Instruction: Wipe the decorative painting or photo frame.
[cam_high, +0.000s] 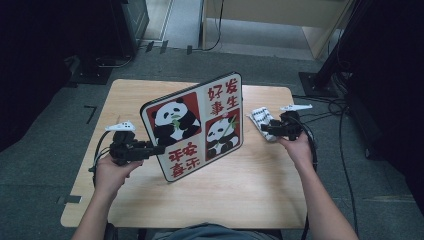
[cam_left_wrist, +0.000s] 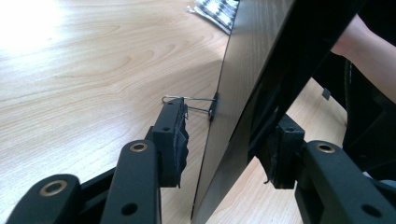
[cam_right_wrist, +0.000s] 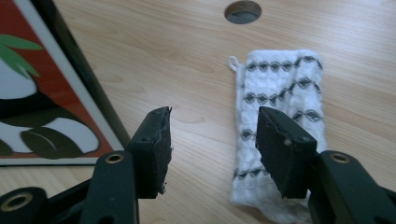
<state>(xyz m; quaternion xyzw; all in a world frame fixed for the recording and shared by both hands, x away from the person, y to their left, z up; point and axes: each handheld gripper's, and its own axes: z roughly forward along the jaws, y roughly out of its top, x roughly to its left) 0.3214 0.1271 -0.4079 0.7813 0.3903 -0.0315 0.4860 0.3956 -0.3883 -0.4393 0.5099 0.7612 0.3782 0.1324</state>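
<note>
The board (cam_high: 195, 127) I hold up bears two red squares with pandas chewing green bamboo, and two white squares with red Chinese writing: the upper right one reads 好发事生, the lower left one seems to read 平安喜乐, though I cannot be sure of its last two signs. It stands on its lower edge near the middle of the table (cam_high: 250, 185), leaning, picture side toward me, with its long axis running from the low corner near my left hand up toward the table's far right corner. My left tongs (cam_high: 156, 149) reach its left edge; in the left gripper view they (cam_left_wrist: 224, 147) straddle the dark edge of the board (cam_left_wrist: 261, 65), one jaw on either side, and a gap shows on the left, so I cannot tell whether they clamp it. A wire clip (cam_left_wrist: 194, 103) sits on the board's back, just past the left jaw. My right tongs (cam_high: 267, 128) stand spread apart just above the cloth (cam_high: 263, 122), a white one with dark diamond bands, lying near the table's right edge, just beside the board's right edge. In the right gripper view the tongs (cam_right_wrist: 212, 140) hold nothing, the cloth (cam_right_wrist: 280, 84) lies lengthwise away from me with a small loop at its far left corner, and a round hole (cam_right_wrist: 242, 11) shows in the table beyond.
</note>
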